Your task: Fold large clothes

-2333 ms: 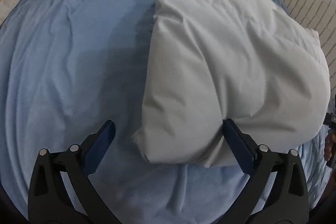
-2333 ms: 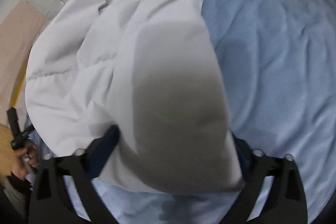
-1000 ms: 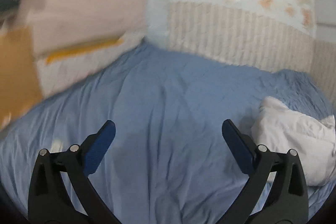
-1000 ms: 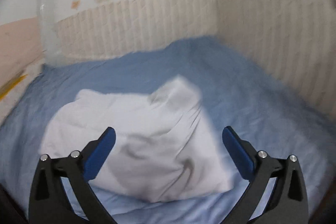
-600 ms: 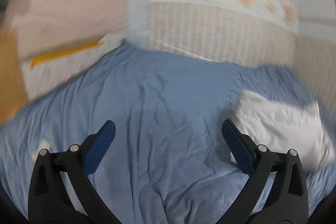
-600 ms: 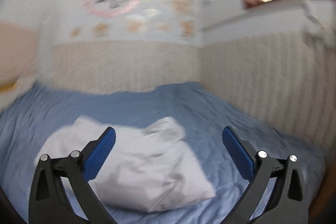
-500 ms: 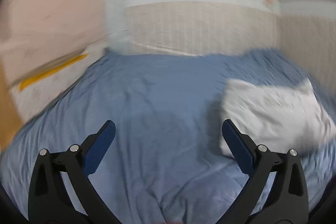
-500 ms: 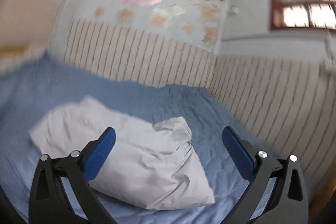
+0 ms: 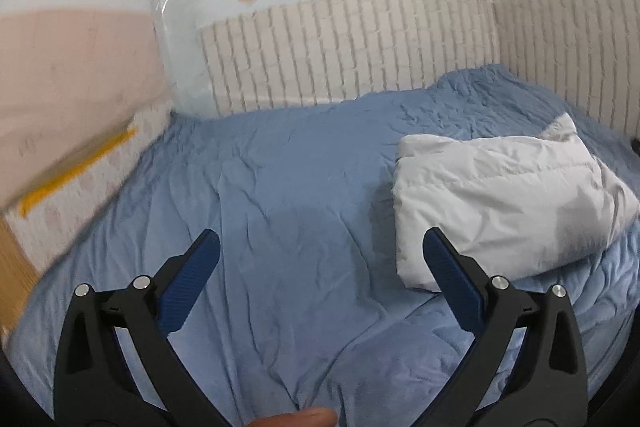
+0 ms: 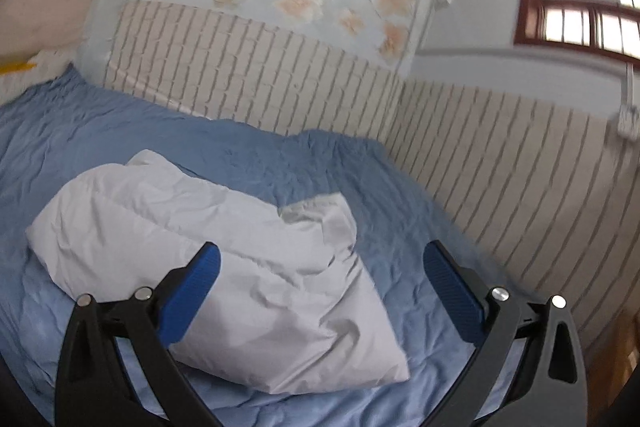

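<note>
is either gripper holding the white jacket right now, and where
Nothing is held. The left gripper and right gripper are both open and empty, and the folded white jacket lies free on the blue bedsheet.

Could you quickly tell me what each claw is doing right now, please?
Left claw: open, holding nothing, above the blue bedsheet.
Right claw: open, holding nothing, with the folded white garment lying on the bed in front of it.

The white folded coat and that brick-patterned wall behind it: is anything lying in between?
Only wrinkled blue bedsheet. In the right wrist view, nothing else lies between the white folded coat and the brick-patterned wall.
</note>
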`<action>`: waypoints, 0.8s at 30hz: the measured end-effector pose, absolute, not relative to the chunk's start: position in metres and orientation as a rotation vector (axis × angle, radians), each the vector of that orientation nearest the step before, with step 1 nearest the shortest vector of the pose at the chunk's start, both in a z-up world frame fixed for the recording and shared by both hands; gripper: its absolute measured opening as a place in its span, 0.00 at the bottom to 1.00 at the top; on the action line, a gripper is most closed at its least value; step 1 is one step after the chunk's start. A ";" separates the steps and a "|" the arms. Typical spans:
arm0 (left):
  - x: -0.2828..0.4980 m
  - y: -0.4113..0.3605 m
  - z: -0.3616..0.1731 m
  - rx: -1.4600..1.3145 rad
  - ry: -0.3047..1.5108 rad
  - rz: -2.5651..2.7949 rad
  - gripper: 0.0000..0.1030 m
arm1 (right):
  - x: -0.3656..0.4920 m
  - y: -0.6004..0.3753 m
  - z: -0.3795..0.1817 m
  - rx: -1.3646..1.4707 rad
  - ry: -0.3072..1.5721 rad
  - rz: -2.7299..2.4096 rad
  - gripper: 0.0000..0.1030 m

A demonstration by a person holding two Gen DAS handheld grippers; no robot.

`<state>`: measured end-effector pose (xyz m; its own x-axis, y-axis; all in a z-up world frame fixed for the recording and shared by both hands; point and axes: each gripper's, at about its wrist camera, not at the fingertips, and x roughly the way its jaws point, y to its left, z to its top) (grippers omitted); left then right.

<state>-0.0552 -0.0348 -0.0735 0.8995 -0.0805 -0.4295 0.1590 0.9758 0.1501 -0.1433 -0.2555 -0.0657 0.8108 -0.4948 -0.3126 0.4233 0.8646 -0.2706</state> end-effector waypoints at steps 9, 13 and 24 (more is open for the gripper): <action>-0.051 0.004 -0.076 0.041 0.461 0.047 0.97 | -0.151 -0.255 -0.070 -0.155 0.391 -0.437 0.98; -0.062 0.006 -0.072 0.036 0.432 0.051 0.97 | -0.172 -0.250 -0.060 -0.126 0.331 -0.398 0.98; -0.069 0.006 -0.064 0.011 0.470 -0.063 0.97 | -0.181 -0.274 -0.058 0.037 0.387 -0.361 0.98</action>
